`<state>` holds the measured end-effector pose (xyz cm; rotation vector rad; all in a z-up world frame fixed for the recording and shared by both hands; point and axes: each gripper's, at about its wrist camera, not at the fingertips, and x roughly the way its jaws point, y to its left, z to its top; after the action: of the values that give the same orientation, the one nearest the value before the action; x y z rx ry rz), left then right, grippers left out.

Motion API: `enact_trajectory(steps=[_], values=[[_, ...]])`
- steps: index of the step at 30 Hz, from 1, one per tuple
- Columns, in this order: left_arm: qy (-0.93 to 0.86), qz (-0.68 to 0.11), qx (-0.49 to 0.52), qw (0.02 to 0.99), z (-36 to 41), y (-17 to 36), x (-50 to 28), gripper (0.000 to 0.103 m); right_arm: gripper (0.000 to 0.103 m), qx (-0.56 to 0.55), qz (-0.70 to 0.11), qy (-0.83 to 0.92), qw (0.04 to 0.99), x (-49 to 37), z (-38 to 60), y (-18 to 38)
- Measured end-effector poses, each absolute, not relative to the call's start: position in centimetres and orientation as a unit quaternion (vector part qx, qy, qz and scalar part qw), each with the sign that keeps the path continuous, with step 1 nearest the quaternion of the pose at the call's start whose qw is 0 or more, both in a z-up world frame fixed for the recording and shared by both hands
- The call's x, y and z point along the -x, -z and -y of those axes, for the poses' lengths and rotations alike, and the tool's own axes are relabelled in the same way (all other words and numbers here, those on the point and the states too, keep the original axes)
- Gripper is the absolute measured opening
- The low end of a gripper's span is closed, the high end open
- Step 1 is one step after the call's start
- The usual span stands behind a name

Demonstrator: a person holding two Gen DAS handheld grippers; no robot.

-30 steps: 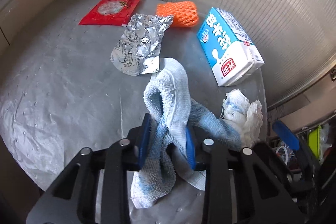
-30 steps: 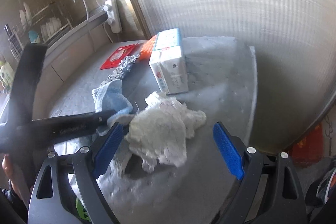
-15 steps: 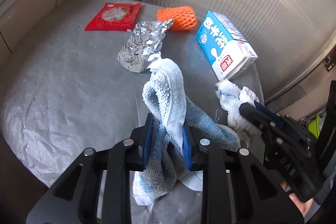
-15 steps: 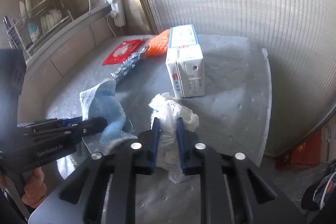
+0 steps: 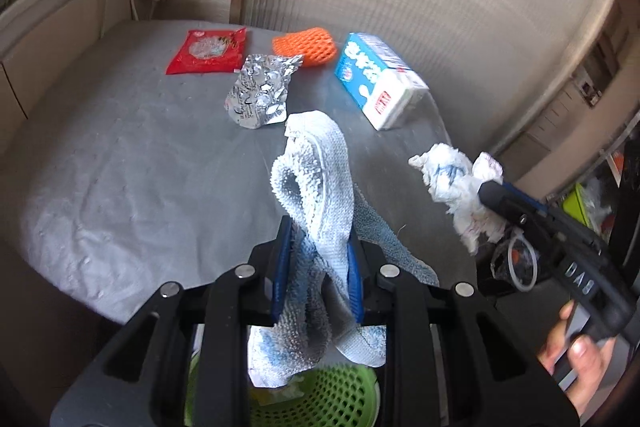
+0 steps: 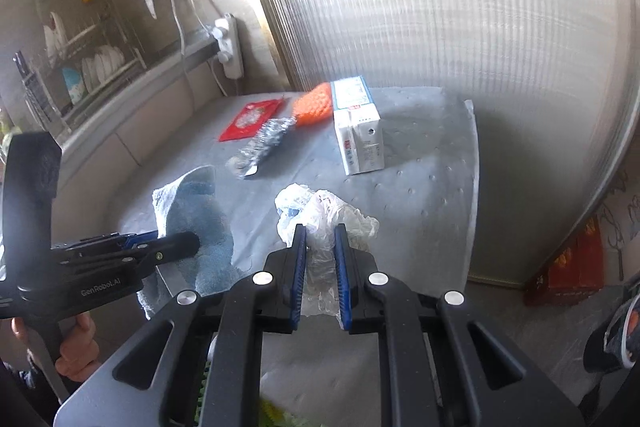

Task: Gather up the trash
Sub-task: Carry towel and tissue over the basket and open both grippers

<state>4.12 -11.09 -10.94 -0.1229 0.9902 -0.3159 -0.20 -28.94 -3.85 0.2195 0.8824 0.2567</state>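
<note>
Grey padded table [image 5: 120, 163], largest thing in view, carries four pieces not yet collected: blue-and-white milk carton [image 5: 378, 83], red foil snack wrapper [image 5: 208, 51], orange foam fruit net [image 5: 306, 45], crumpled silver blister sheet [image 5: 260, 91].

Pale blue terry cloth [image 5: 316, 195] hangs clamped in the left gripper [image 5: 318, 267], lifted off the table.

Crumpled white tissue wad [image 6: 324, 219] is pinched in the right gripper [image 6: 320, 263], near the table's front edge.

Green perforated plastic basket [image 5: 320, 399] sits below the left gripper; contents unclear. Judged roughly a third done.
</note>
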Motion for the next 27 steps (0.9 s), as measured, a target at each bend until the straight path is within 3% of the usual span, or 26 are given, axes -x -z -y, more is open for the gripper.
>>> enact_trajectory(steps=[7, 17, 22, 24, 27], values=[[0.225, -0.462, -0.009, 0.858, 9.5, 9.7, 3.9, 0.024, 0.015, -0.113, -0.410, -0.134, 0.895, 7.4, 26.6, 1.2], [0.296, -0.505, -0.126, 0.801, 8.5, 16.2, 11.9, 0.027, 0.015, -0.149, -0.442, -0.146, 0.873, 14.8, 22.8, 2.8], [0.288, -0.526, -0.126, 0.790, 8.1, 18.8, 12.2, 0.038, 0.015, -0.162, -0.460, -0.146, 0.861, 16.7, 21.5, 4.2], [0.289, -0.525, -0.114, 0.792, 7.8, 18.7, 12.1, 0.050, 0.015, -0.164, -0.465, -0.146, 0.858, 17.1, 21.2, 4.5], [0.281, -0.508, -0.109, 0.807, 7.4, 17.6, 12.1, 0.057, 0.015, -0.162, -0.467, -0.143, 0.857, 17.5, 20.8, 4.6]])
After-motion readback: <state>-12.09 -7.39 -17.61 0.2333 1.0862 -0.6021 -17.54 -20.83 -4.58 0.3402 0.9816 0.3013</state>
